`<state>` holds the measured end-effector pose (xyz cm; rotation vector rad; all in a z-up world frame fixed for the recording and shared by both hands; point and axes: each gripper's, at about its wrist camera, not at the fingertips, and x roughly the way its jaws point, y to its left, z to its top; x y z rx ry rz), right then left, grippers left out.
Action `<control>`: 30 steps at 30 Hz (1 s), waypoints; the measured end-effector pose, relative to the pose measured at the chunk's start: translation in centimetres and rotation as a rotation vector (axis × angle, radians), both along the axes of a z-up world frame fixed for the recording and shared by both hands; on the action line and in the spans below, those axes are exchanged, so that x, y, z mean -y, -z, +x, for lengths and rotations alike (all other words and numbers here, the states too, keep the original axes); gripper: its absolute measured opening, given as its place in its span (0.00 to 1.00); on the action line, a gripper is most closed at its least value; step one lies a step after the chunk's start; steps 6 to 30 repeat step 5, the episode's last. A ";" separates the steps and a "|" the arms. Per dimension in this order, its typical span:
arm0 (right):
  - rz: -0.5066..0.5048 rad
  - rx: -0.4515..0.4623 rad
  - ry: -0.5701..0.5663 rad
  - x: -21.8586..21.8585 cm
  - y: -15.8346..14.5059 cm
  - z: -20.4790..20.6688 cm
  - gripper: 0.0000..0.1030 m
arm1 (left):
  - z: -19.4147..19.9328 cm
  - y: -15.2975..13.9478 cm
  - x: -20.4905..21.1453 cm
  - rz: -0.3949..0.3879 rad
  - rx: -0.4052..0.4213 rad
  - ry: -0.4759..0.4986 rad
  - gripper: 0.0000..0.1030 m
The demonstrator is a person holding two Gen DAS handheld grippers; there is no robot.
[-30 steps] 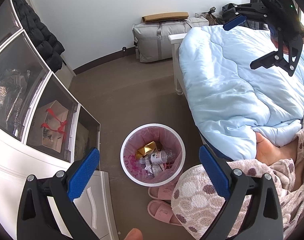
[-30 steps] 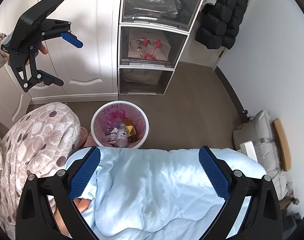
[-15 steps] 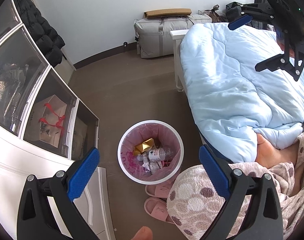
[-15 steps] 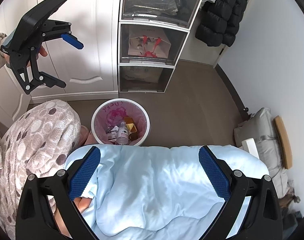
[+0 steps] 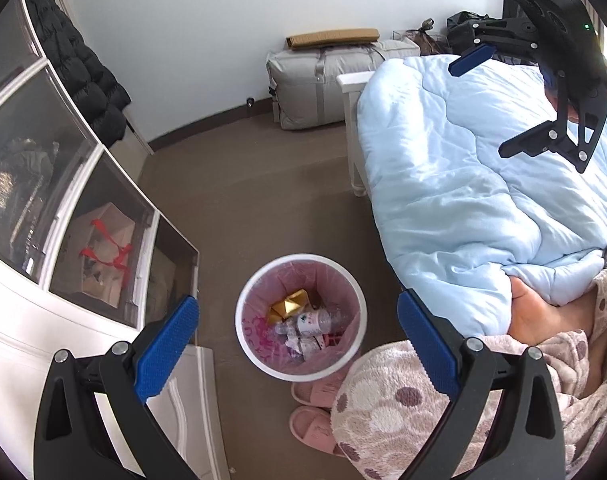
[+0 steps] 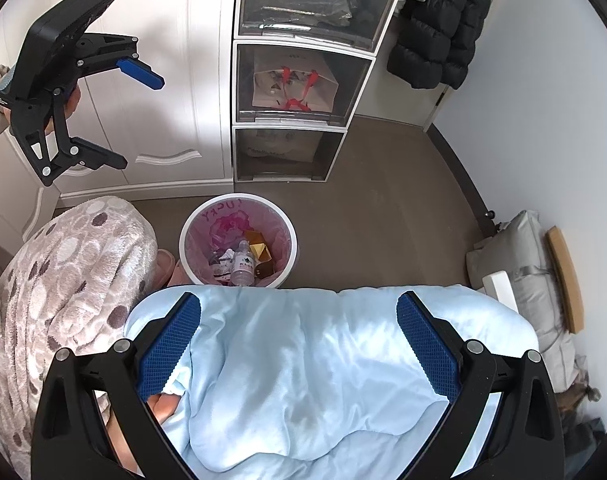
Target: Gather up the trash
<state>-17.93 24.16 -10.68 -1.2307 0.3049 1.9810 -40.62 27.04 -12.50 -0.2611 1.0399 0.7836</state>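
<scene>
A white bin [image 5: 359,308] lined with a pink bag stands on the brown floor between the drawers and the bed; the right wrist view shows the same bin [image 6: 191,224]. Inside lie a clear plastic bottle [image 5: 313,320], a gold wrapper [image 5: 289,303] and crumpled scraps. My left gripper [image 5: 297,340] hovers high above the bin, open and empty. My right gripper [image 6: 298,338] is open and empty over the light blue duvet [image 6: 303,380]. Each gripper appears in the other's view: the right gripper [image 5: 491,106] over the bed, the left gripper [image 6: 139,120] before the wardrobe.
A person in a spotted fleece robe [image 5: 403,412] sits at the bed edge, pink slippers [image 5: 315,420] beside the bin. Clear-fronted drawers [image 6: 295,80] and a white wardrobe [image 6: 155,20] line one side. A grey storage bag [image 5: 319,80] and black coat [image 6: 439,24] stand by the wall.
The left wrist view has drifted slightly, so the bin sits a little further left and lower. Both grippers stay open and empty.
</scene>
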 end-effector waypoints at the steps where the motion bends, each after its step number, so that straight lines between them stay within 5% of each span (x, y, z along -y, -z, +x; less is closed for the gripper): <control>1: 0.001 0.000 0.001 0.0 0.0 0.0 0.93 | 0.0 0.1 -0.1 -0.019 0.004 0.005 0.95; 30: 0.002 -0.003 0.001 0.0 -0.1 0.0 0.93 | 0.0 0.4 0.0 -0.029 0.000 0.007 0.95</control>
